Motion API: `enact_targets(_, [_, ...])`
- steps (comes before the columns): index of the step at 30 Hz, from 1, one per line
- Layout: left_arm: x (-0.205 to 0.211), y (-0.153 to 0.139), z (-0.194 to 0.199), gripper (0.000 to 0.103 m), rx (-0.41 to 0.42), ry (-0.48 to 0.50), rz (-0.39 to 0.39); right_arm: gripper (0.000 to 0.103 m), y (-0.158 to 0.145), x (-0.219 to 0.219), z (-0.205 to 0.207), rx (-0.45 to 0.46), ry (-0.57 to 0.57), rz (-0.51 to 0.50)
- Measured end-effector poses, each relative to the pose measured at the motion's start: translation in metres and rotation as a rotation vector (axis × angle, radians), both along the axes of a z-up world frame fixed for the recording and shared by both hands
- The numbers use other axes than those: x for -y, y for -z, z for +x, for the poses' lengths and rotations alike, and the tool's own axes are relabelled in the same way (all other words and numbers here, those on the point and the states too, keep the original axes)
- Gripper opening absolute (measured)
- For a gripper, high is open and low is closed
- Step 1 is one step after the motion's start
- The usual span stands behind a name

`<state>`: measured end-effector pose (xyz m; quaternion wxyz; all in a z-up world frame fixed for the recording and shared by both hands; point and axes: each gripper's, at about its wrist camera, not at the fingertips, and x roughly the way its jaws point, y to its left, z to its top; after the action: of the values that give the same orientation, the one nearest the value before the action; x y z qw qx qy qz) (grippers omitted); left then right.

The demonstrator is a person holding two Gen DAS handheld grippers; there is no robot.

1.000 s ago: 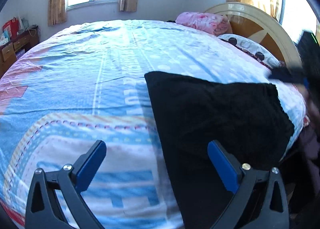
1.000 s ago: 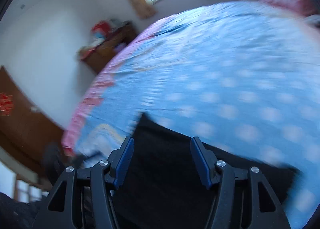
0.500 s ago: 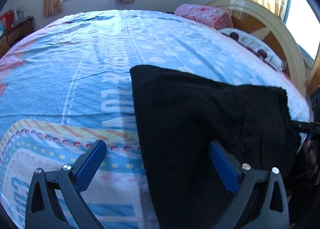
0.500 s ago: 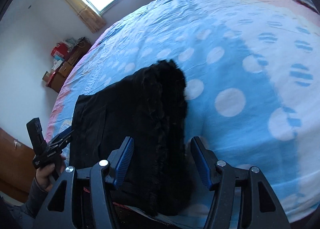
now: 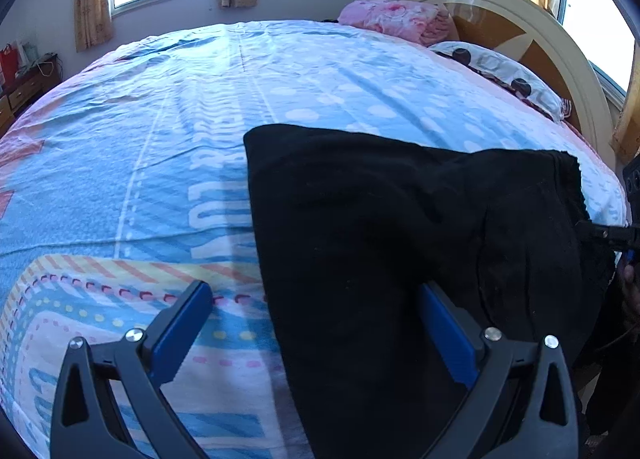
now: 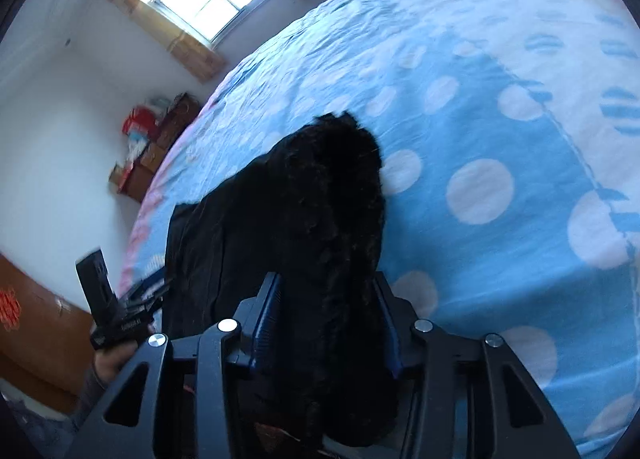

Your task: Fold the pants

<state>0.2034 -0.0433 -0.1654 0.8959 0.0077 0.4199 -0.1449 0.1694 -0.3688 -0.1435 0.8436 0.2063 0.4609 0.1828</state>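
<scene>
Black pants (image 5: 400, 219) lie across the near edge of the bed, part hanging over the side. My left gripper (image 5: 316, 323) is open, its blue fingers straddling the pants' left edge just above the fabric. In the right wrist view the pants (image 6: 312, 195) bunch up thick at the waistband end. My right gripper (image 6: 328, 315) has closed its blue fingers on that bunched end. The right gripper also shows at the right edge of the left wrist view (image 5: 612, 237), and the left gripper shows in the right wrist view (image 6: 150, 291).
The bed carries a blue patterned sheet (image 5: 200, 119) with white dots. A pink blanket (image 5: 396, 19) and a pillow (image 5: 504, 71) lie by the wooden headboard (image 5: 520, 27). A low cabinet (image 6: 156, 139) with boxes stands by the wall under the window.
My right gripper swung round to the pants' waistband end and closed on it. My left gripper moved slightly nearer the pants' left edge and stayed open.
</scene>
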Motion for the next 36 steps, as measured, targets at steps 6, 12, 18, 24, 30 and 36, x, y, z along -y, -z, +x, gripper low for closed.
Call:
enact_targets(6, [0.002, 0.000, 0.006, 0.103, -0.005, -0.003, -0.002, 0.043, 0.002, -0.003, 0.004, 0.001, -0.005, 0.011])
enact_targets(12, [0.008, -0.001, 0.001, 0.095, 0.013, -0.010, 0.013, 0.040, 0.011, 0.000, 0.007, -0.016, 0.012, 0.048])
enact_targets(18, [0.015, -0.008, -0.008, 0.060, 0.029, 0.043, 0.008, 0.033, 0.008, -0.001, 0.001, 0.006, 0.012, 0.073])
enact_targets(24, [0.015, -0.012, -0.012, 0.027, 0.048, 0.055, 0.011, 0.030, 0.007, -0.003, 0.000, 0.017, 0.022, 0.060])
enact_targets(30, [0.008, -0.019, -0.013, 0.009, 0.045, 0.066, 0.003, 0.024, -0.021, -0.013, -0.016, 0.095, 0.010, 0.044])
enact_targets(36, [0.000, -0.036, -0.021, 0.006, 0.077, 0.077, -0.039, 0.022, -0.054, -0.028, -0.017, 0.143, -0.040, -0.011])
